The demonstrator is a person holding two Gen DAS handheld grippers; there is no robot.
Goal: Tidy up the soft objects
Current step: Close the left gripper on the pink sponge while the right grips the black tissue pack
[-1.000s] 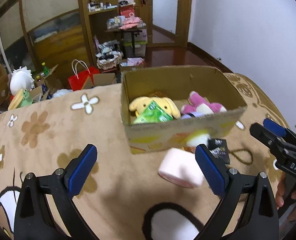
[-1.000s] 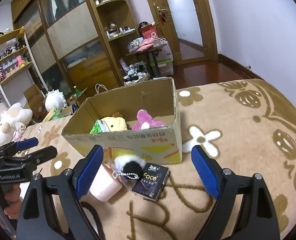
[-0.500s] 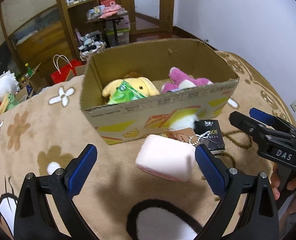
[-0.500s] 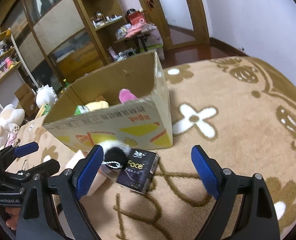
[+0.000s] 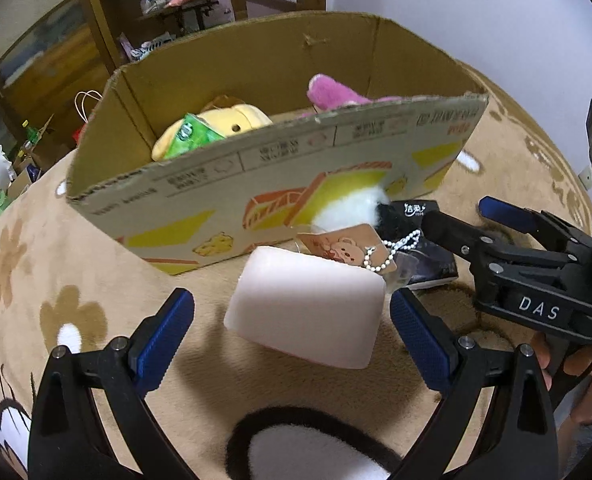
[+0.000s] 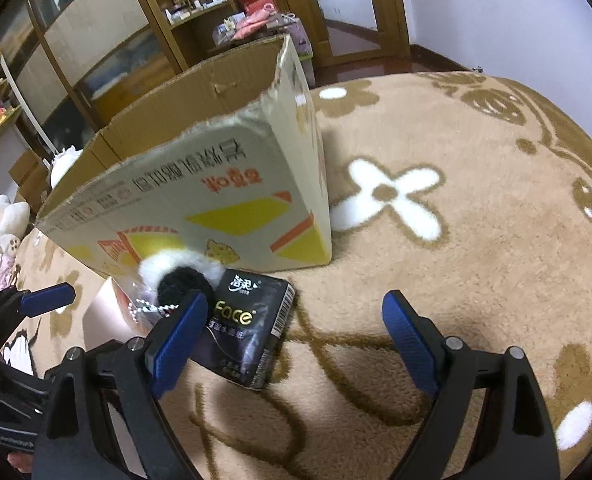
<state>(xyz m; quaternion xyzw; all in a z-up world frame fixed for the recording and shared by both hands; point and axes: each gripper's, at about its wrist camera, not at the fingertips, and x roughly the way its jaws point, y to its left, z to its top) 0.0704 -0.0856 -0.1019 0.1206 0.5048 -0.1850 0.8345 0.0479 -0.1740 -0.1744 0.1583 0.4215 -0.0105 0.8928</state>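
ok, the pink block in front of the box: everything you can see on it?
The pink block is a pale pink, rounded-edged cuboid that looks like soft foam, with plain, unmarked faces. It lies on the tan carpet just in front of the cardboard box, between the open left gripper fingers, untouched by either. A bear-print tag and bead chain overlap its far edge.
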